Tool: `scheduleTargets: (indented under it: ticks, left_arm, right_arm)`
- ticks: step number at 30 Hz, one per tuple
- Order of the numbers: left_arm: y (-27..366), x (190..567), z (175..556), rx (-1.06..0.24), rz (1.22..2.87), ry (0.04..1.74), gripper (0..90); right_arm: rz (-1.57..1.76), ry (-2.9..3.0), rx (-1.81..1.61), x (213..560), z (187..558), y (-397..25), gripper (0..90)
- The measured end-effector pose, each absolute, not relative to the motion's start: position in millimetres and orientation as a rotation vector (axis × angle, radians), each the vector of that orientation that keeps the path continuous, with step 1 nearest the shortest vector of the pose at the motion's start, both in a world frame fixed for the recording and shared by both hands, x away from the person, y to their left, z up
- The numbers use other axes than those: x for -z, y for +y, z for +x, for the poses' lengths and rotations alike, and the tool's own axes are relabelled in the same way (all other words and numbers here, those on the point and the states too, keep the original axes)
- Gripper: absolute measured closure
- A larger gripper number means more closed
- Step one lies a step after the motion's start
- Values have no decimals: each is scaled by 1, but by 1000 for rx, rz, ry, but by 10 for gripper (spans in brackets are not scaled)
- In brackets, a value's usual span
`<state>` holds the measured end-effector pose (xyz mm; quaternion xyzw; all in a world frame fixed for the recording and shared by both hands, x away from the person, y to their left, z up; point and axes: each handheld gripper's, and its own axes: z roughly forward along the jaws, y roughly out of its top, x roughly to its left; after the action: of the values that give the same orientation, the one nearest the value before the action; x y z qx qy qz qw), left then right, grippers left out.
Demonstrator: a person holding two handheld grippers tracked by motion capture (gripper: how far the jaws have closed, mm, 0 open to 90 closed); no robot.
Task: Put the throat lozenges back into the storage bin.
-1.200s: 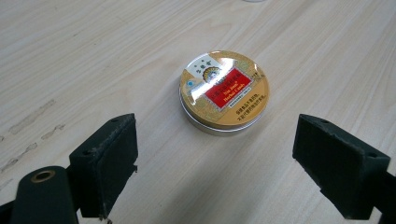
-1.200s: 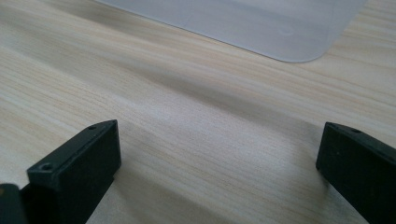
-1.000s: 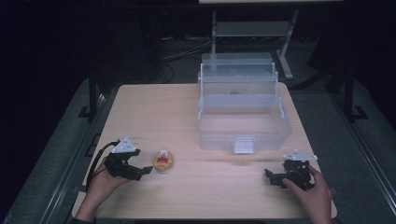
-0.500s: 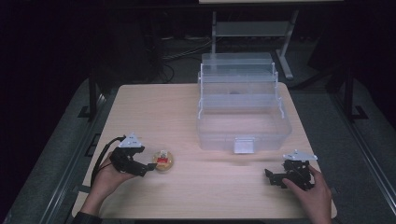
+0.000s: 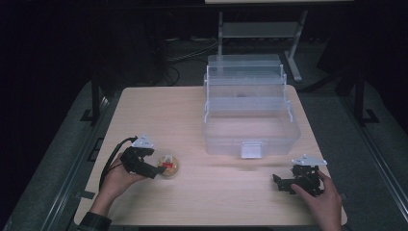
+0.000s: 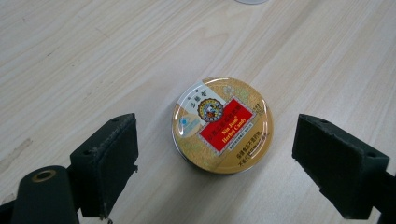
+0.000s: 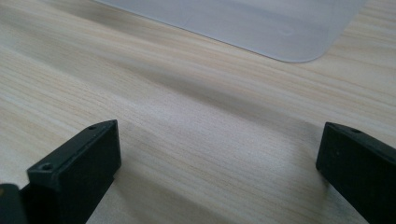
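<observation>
Round gold tin [image 6: 222, 125] lies flat on the counter [image 5: 202, 110], lid up, near the front left corner in the high view [image 5: 168, 165]. Being round, it has no long axis of its own. The red label band on the lid runs diagonally in the left gripper view, rising from lower left to upper right, with a white patch at the upper left of the lid and small print along the lower right rim.

Left tool [image 6: 215, 161]: jaws spread wide, one on each side of the tin, clear counter showing between each pad and the tin rim. Neither pad touches it. Released, nothing held. In the high view the left tool [image 5: 155, 169] sits just left of the tin, tips reaching to its edge, held in the left hand [image 5: 117, 178], cable looping off to the left.

Right tool [image 7: 217, 163]: jaws also wide apart, bare wood grain between them, low over the counter; released, holding nothing. The pale rounded corner of the clear plastic box [image 7: 261, 23] lies ahead of it. In the high view the right tool [image 5: 280, 182] rests near the front right edge, in the right hand [image 5: 320, 199], pointing left.

The box [image 5: 250, 108] stands at the counter's far right half, tiers stepped open, white latch facing the front. Well apart from the tin.
</observation>
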<state>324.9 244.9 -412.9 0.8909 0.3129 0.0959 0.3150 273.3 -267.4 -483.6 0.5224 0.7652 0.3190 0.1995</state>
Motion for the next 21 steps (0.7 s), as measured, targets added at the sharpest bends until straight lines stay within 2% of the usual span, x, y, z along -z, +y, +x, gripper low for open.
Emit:
scheduleTargets:
  ticks: [21]
  left_arm:
    - [220, 414, 342, -219, 2433, 802, 138]
  right_arm:
    - [1460, 2140, -892, 484, 273, -267, 0]
